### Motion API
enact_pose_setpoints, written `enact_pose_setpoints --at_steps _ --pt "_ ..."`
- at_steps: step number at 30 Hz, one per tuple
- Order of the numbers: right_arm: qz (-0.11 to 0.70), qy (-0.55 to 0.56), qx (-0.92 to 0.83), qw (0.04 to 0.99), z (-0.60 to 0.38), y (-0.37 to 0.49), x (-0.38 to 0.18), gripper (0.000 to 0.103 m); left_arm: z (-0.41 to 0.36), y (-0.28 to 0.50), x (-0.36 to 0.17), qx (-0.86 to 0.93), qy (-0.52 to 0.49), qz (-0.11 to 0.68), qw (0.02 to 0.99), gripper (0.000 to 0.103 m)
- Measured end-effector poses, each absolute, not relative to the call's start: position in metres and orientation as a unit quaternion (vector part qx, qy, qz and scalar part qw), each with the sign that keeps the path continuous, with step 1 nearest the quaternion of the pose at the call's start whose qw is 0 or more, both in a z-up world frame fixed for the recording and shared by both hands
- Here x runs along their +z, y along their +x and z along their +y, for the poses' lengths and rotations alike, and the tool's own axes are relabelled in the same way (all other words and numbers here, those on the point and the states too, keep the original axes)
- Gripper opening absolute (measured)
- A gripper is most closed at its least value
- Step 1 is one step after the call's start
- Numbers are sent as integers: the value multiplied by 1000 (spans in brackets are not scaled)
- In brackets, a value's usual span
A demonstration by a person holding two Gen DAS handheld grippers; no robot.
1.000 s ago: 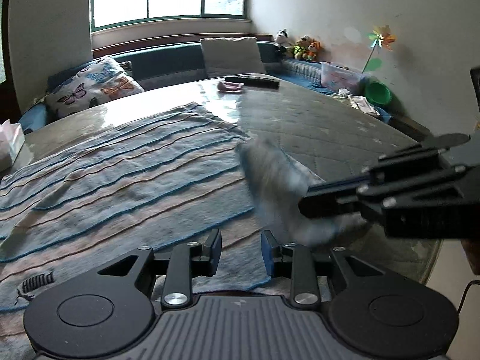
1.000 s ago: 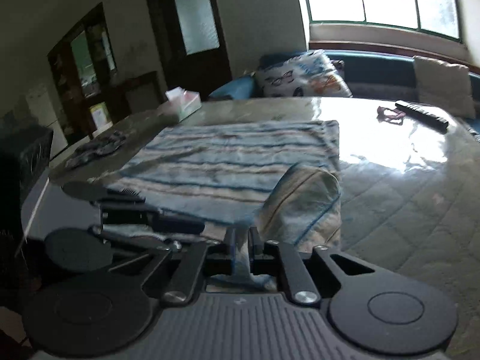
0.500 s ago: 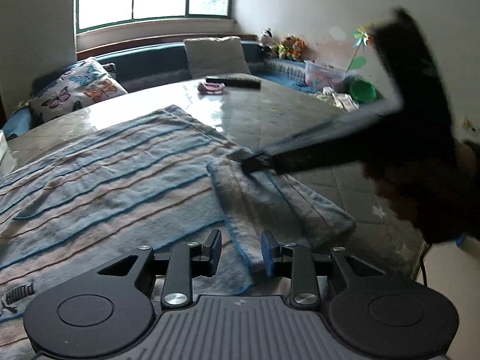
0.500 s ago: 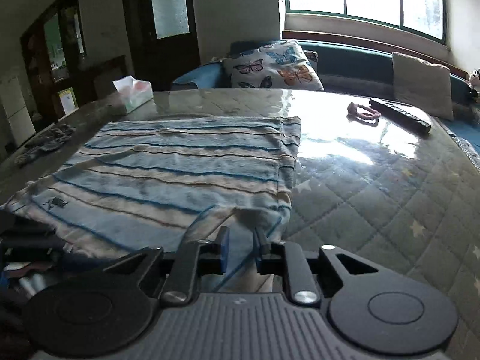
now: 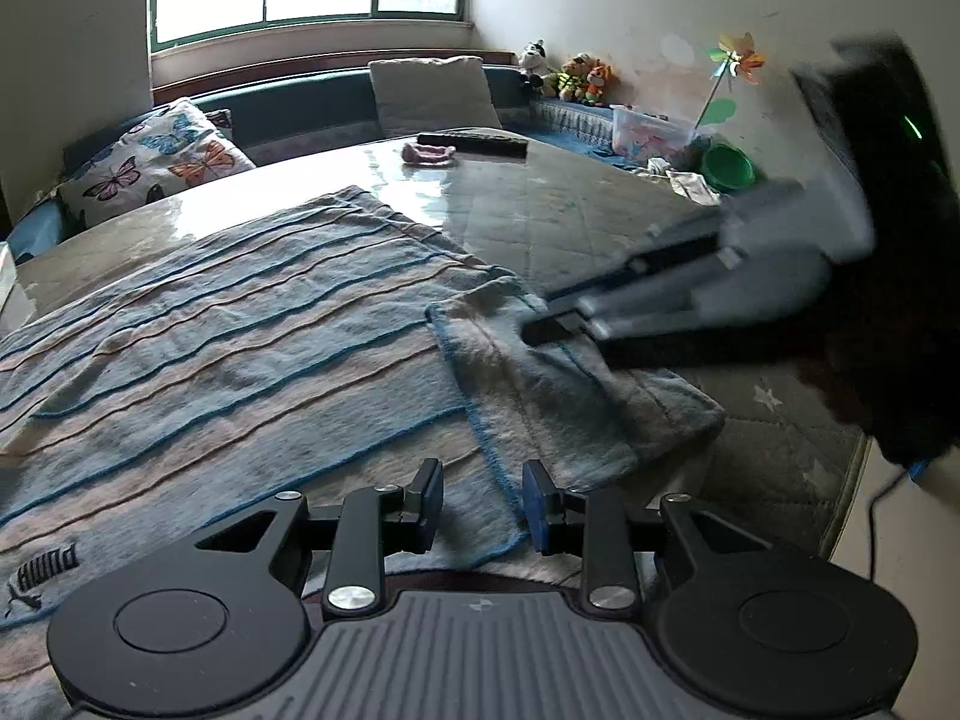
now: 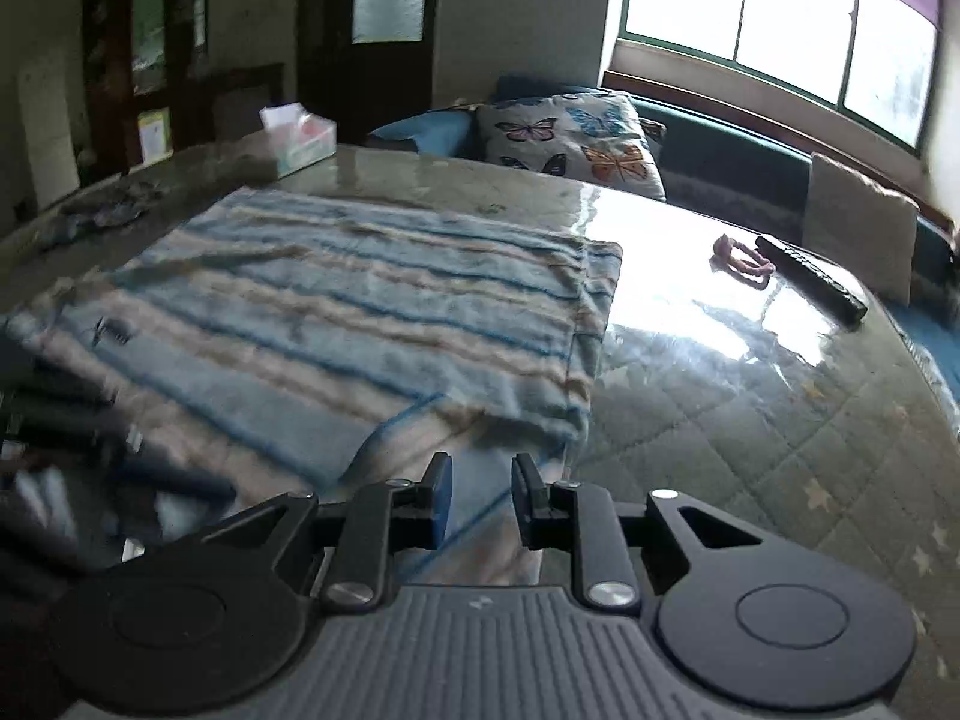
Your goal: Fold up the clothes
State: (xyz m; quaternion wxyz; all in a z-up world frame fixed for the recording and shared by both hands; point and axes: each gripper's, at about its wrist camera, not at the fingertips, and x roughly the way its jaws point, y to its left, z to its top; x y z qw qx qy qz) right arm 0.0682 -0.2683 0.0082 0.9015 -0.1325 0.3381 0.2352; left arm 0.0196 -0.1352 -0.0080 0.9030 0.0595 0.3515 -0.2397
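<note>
Striped garment (image 5: 228,330): soft, fuzzy knit with blue and beige bands, lying flat on the glossy quilted tabletop (image 5: 576,216), its near right corner folded over. Your left gripper (image 5: 483,504) and right gripper (image 6: 477,501) both hover parted, holding nothing.

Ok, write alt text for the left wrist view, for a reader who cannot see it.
A blue and beige striped knit garment lies spread on a quilted grey table cover, its right corner folded over. The open left gripper hovers at its near edge, while the blurred right gripper reaches over the fold. A black remote control lies far behind.
</note>
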Motion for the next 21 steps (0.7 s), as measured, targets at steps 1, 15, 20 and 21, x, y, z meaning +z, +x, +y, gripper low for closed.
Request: enact_pose_setpoints --at_steps 1,15,20,21 --pt "341 -138 235 900 -268 64 5 21 -133 19 -7 -238 57 352 904 31" --pt "326 -161 237 901 -253 28 1 25 -56 -9 9 -142 14 344 928 31" --pt "334 -165 250 894 -242 23 0 34 -20 -28 11 -97 -4 344 934 31" --pt "334 -166 251 893 -240 23 0 34 -12 -32 12 -88 -8 344 935 32"
